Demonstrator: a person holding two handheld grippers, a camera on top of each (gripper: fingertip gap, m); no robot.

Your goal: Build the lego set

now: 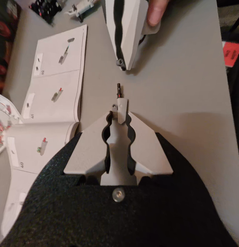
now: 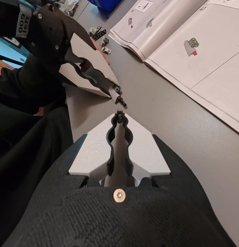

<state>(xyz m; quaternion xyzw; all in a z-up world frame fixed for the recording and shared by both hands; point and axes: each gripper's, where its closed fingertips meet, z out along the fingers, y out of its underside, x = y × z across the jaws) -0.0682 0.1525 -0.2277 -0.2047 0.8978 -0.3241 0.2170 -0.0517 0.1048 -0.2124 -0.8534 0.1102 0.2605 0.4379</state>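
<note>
My left gripper [image 1: 119,113] is shut on a small grey lego assembly [image 1: 121,108] with a black axle [image 1: 118,89] and a red bit sticking out of its front. It also shows in the right wrist view [image 2: 115,95]. My right gripper [image 2: 119,115] is shut on a small dark grey connector piece [image 2: 119,117]. In the left wrist view the right gripper [image 1: 123,65] comes in from the top, its connector piece [image 1: 120,62] a short way from the axle tip. Both hang just above the grey table [image 1: 169,93].
An open instruction booklet [image 1: 56,80] lies on the left of the table; it shows in the right wrist view [image 2: 189,46] at the upper right. Loose lego parts [image 2: 101,38] lie beyond it. A bag of parts [image 1: 2,120] sits at the far left. A person's finger [image 1: 155,12] holds the right gripper. My right fingertips sit around 6 centimeters from my left ones.
</note>
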